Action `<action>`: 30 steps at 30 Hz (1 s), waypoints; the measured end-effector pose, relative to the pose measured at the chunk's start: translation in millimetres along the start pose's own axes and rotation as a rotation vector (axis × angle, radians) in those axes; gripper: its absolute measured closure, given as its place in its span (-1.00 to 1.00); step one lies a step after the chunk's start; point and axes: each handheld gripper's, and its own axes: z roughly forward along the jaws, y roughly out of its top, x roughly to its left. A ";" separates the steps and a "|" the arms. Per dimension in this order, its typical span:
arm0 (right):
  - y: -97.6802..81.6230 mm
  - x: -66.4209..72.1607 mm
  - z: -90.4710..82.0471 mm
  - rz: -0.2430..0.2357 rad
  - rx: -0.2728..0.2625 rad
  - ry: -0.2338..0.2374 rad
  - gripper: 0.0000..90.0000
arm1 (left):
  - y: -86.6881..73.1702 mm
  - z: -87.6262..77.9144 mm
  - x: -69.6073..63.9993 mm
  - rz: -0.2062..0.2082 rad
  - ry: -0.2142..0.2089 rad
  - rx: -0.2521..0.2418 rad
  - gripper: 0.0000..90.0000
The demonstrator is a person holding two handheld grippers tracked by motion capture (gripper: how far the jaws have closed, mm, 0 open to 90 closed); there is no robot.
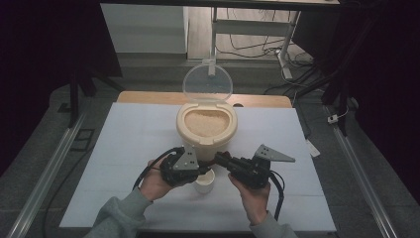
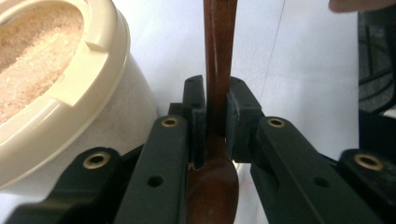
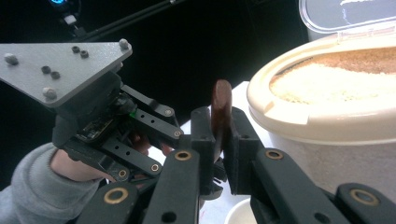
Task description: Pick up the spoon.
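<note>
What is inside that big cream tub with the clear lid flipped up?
The cream tub holds pale, sandy grains, heaped nearly to its rim. Only the top layer shows; whatever lies deeper is covered. Its clear lid stands open behind.

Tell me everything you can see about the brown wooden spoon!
The wooden spoon is dark reddish-brown and smooth, with a slim handle widening into a rounded bowl. It hangs level above the white table, beside the cream rice container. Both grippers pinch it: the left gripper clamps the handle just past the bowl, and the right gripper clamps near the rounded handle end. A small white cup sits just below.
</note>
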 end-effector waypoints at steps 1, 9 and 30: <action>0.8 -0.6 -1.4 0.001 -0.010 0.005 0.85 | -1.7 -4.1 1.0 -0.028 0.002 -0.043 0.57; 12.5 -4.7 -16.8 -0.012 -0.078 0.020 0.85 | -13.9 -27.6 1.7 -0.144 0.054 -0.122 -0.32; 39.6 -13.1 -47.5 -0.076 -0.181 0.001 0.85 | -140.2 -69.1 17.0 -0.437 0.200 -0.068 -0.49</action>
